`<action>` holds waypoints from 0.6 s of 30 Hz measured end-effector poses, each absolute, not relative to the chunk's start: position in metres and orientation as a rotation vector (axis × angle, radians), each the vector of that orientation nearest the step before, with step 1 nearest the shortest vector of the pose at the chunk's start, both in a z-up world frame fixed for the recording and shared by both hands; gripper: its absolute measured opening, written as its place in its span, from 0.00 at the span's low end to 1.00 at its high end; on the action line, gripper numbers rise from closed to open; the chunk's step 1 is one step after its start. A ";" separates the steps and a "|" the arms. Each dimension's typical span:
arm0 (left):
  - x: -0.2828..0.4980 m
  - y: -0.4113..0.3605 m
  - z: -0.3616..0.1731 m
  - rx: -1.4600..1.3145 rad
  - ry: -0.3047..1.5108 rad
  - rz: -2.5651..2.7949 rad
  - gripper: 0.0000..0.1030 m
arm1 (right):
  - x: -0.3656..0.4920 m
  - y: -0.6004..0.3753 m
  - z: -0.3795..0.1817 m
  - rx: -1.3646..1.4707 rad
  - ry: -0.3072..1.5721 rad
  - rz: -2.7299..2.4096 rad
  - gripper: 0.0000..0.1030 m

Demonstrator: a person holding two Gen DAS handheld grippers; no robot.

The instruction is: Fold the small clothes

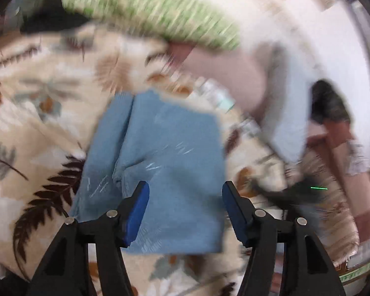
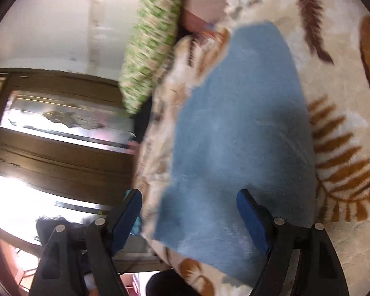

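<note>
A small blue garment (image 1: 160,162) lies folded on a cream bedspread with brown leaf prints (image 1: 37,123). It has a crease down its left side. My left gripper (image 1: 185,192) is open and empty, hovering just above the garment's near half. In the right wrist view the same blue garment (image 2: 239,133) lies flat on the bedspread (image 2: 345,148). My right gripper (image 2: 188,199) is open and empty above the garment's near edge. Both views are blurred by motion.
A green and white patterned pillow (image 1: 155,12) lies at the far side of the bed, also in the right wrist view (image 2: 155,39). A pink cushion (image 1: 224,76) sits beside it. A person (image 1: 333,128) stands at the right. A dark wooden cabinet (image 2: 56,128) stands beyond the bed's edge.
</note>
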State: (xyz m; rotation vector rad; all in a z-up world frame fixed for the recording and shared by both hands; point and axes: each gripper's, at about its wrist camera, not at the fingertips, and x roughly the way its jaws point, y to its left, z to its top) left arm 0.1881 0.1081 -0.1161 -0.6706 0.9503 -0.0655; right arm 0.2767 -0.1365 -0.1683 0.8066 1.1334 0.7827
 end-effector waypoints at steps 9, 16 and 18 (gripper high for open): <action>0.210 0.117 -0.163 -0.623 1.152 0.030 0.36 | 0.332 -0.195 -0.226 0.835 1.279 0.546 0.80; 0.251 0.181 -0.116 -0.703 0.993 -0.017 0.78 | 0.366 -0.200 -0.205 0.823 1.183 0.636 0.80; 0.285 0.195 -0.146 -0.777 1.107 -0.088 0.77 | 0.381 -0.195 -0.218 0.846 1.246 0.669 0.80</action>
